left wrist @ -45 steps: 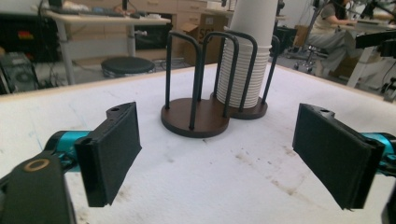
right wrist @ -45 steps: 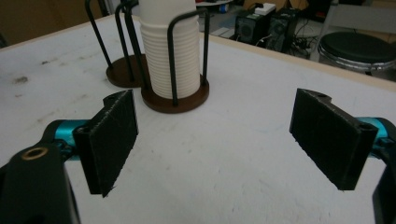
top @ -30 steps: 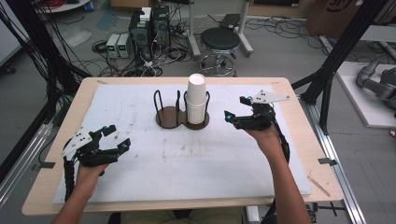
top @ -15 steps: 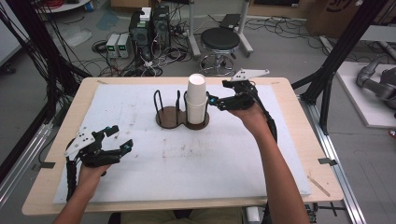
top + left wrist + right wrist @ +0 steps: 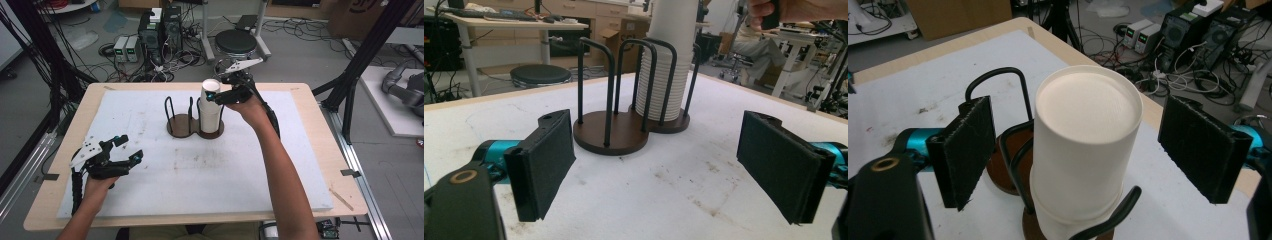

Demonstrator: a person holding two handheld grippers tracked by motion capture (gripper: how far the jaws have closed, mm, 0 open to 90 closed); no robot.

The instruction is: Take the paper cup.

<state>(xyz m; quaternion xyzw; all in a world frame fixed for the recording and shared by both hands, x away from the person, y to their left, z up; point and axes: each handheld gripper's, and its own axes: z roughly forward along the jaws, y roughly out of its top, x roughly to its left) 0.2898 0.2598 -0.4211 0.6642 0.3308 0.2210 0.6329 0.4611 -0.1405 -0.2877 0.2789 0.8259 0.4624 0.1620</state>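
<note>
White paper cups [image 5: 212, 107] stand in a tall stack in the high view, mouth down, one over the other. The stack sits in the right ring of a dark wire holder [image 5: 192, 119], a bit behind the middle of the surface [image 5: 300, 165]. The right tongs [image 5: 218, 95] are up at the top of the stack, touching it or nearly so. Their jaws look apart. The left tongs [image 5: 129, 149] are well apart from the cups, low near the left front corner, and spread wide with nothing in them. So the right hand is far nearer.

From the left gripper view, the left tongs [image 5: 656, 165] gape with only bare surface between the pads. The holder [image 5: 624, 131] and the stack [image 5: 669, 60] stand straight ahead, farther off — the stack goes straight up.

From the right gripper view, the right tongs [image 5: 1093, 150] look down on the flat bottom of the top cup [image 5: 1085, 140]. The cup sits right between the two black pads, one on each side, and neither pad touches it yet. My guess is the next move is a squeeze and then a pull straight up — the way the stack points.
</note>
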